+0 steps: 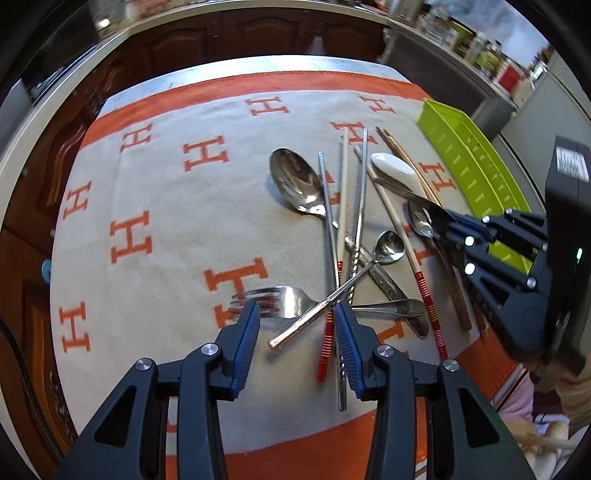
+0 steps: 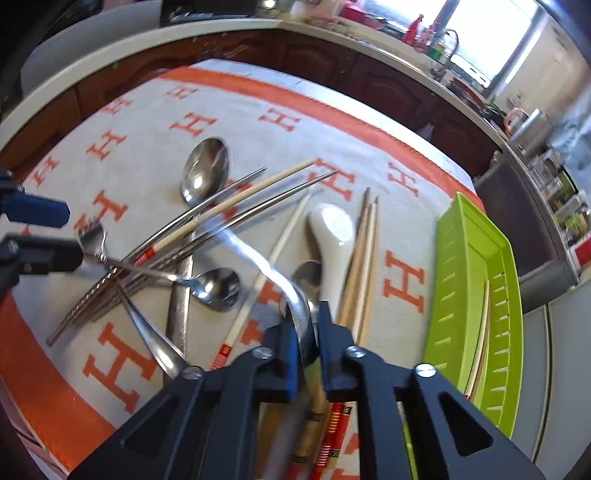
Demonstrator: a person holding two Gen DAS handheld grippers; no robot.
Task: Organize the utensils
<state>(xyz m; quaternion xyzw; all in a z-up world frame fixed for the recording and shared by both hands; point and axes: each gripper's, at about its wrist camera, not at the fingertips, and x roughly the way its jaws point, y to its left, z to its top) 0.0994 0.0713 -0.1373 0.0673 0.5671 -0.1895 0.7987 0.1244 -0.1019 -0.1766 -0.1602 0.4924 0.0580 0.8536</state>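
Observation:
A heap of utensils lies on the orange-and-grey H-patterned cloth (image 1: 155, 192): a big steel spoon (image 1: 295, 181), a white ceramic spoon (image 1: 393, 168), a fork (image 1: 280, 301), a small steel spoon (image 1: 388, 247), and steel, cream and wooden chopsticks. My left gripper (image 1: 297, 317) is open, its tips astride the fork neck and the small spoon's handle. My right gripper (image 2: 304, 328) is shut on a curved steel utensil handle (image 2: 266, 266), raised over the heap; it also shows in the left wrist view (image 1: 454, 225). A lime green tray (image 2: 476, 295) stands at the right.
The tray holds a pair of pale chopsticks (image 2: 480, 339). Dark wood cabinets (image 1: 236, 33) and a pale countertop ring the table's far side. A cluttered counter and a window (image 2: 487, 37) are at the back right. The cloth's left half (image 1: 122, 236) holds no utensils.

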